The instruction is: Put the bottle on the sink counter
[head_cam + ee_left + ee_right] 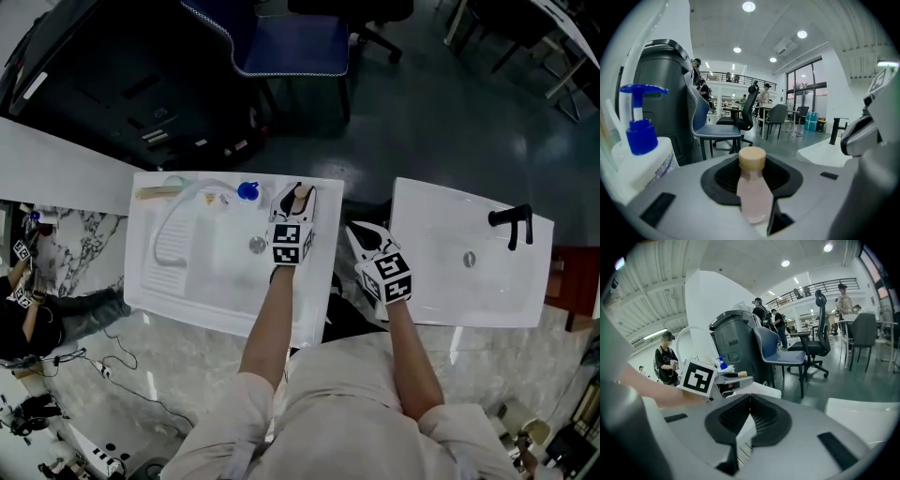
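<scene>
Over sink counter (217, 292), left claw (300, 195) grasping bottle (753, 187); right claw (364, 236) clenched, empty.

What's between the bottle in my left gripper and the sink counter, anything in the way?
Nothing visible. The left gripper holds the bottle over a bare part of the sink counter, at its back right corner. The blue pump bottle stands to its left, clear of it.
</scene>
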`<action>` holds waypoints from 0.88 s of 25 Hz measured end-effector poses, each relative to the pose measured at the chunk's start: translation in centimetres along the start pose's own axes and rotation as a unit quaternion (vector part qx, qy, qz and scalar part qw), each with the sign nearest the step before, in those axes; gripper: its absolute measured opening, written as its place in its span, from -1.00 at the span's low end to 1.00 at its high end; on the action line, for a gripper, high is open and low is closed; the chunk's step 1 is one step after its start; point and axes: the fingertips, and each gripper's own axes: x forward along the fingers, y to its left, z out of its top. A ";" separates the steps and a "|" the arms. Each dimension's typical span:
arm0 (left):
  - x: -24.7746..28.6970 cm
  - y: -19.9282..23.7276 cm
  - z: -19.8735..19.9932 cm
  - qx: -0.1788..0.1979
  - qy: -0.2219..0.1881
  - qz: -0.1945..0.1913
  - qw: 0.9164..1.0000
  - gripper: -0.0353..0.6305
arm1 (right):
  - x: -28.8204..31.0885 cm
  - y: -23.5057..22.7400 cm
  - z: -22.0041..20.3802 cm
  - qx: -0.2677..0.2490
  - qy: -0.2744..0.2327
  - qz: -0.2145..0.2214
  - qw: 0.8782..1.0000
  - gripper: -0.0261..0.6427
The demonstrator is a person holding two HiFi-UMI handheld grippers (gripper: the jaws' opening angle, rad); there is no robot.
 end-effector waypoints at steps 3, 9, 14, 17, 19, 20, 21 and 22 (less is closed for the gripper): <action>-0.1 0.0 0.0 0.000 -0.006 0.001 1.000 -0.51 | -0.1 -0.1 -0.1 0.000 0.001 0.000 1.000 -0.90; -0.5 -0.3 -0.3 0.010 -0.016 -0.002 1.000 -0.51 | -0.4 -0.2 -0.4 0.006 0.002 0.001 1.000 -0.90; -0.9 -0.5 -0.5 0.026 -0.025 0.001 0.999 -0.51 | -0.5 0.0 -0.8 0.011 0.004 0.002 1.000 -0.90; -0.9 -0.5 -0.7 0.027 -0.025 -0.004 0.999 -0.51 | -0.8 0.1 -1.2 0.016 0.006 0.001 1.000 -0.90; -0.9 -0.6 -0.7 0.028 -0.025 -0.008 0.999 -0.50 | -1.0 0.2 -1.6 0.019 0.008 -0.001 1.000 -0.90; -0.9 -0.6 -0.7 0.029 -0.024 -0.010 0.999 -0.50 | -1.1 0.2 -1.7 0.021 0.008 -0.002 1.000 -0.90; -0.9 -0.6 -0.7 0.027 -0.023 -0.013 0.999 -0.50 | -1.2 0.2 -1.9 0.023 0.008 -0.003 1.000 -0.90; -0.9 -0.6 -0.7 0.025 -0.022 -0.017 0.999 -0.50 | -1.4 0.2 -2.0 0.025 0.008 -0.004 1.000 -0.90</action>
